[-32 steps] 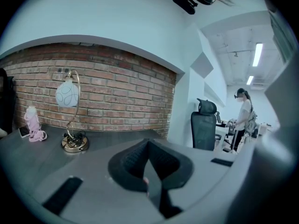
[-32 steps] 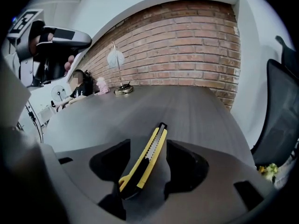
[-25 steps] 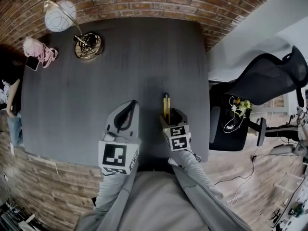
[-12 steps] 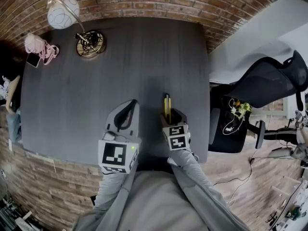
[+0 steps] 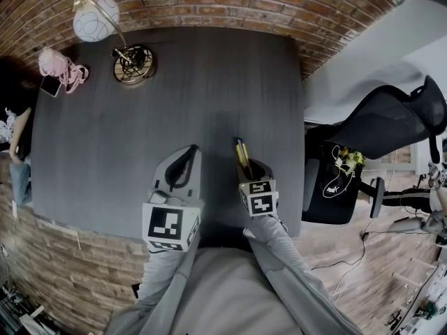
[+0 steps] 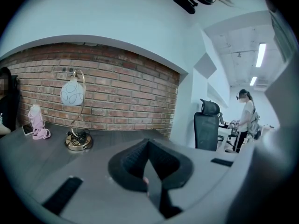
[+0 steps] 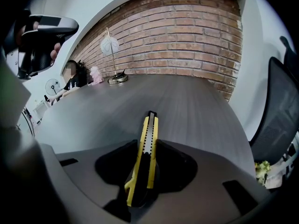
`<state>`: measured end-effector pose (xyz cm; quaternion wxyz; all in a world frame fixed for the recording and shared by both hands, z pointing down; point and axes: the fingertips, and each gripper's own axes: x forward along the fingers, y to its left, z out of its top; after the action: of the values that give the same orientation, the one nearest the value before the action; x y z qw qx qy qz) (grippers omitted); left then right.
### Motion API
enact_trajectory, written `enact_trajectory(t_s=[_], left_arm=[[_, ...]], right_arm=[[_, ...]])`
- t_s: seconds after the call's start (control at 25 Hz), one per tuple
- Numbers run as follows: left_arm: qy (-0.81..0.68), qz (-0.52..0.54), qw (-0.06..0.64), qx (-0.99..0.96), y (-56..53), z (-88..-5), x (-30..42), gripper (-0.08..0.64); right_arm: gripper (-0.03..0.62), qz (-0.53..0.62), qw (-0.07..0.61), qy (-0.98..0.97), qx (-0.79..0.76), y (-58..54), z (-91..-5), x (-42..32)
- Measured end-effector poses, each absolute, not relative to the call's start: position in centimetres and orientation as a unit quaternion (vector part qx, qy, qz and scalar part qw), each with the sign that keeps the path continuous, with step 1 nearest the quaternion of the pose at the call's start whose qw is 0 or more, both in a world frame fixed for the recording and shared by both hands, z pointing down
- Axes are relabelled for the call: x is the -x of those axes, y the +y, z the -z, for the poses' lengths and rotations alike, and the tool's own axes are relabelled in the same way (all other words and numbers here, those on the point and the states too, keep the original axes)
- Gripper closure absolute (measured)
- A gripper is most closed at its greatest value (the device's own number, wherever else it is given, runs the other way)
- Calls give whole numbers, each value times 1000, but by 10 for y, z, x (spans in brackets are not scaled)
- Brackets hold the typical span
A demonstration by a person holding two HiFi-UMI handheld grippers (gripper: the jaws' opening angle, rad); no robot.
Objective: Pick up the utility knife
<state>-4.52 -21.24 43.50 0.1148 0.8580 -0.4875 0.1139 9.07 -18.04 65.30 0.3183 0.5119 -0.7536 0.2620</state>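
Note:
The yellow utility knife [image 5: 242, 155] lies on the dark grey table [image 5: 126, 138] near its right front, pointing away from me. My right gripper [image 5: 246, 167] stands over its near half; its jaws have just been closing, and in the right gripper view both pads press on the sides of the utility knife [image 7: 148, 139], gripped on edge between the right gripper's [image 7: 145, 148] jaws. My left gripper [image 5: 189, 152] rests beside it to the left, apart from the knife. In the left gripper view the left gripper [image 6: 149, 144] has its jaws together with nothing between them.
A brass-footed lamp [image 5: 130, 65] with a white globe stands at the table's far left, beside a pink bundle [image 5: 60, 68] and a phone [image 5: 48, 86]. A person [image 5: 12, 142] sits at the left edge. A black office chair [image 5: 380, 124] stands right of the table. A brick wall runs behind.
The right gripper's jaws have closed onto the utility knife, and the knife's far tip has swung slightly to the left. The left gripper has not moved.

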Motion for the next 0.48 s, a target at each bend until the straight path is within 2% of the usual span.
enact_trajectory(t_s=[0.48], left_arm=[[-495, -109, 106, -855, -211, -425, 46, 541]], right_arm=[[460, -253, 286, -765, -519, -188, -627, -98]])
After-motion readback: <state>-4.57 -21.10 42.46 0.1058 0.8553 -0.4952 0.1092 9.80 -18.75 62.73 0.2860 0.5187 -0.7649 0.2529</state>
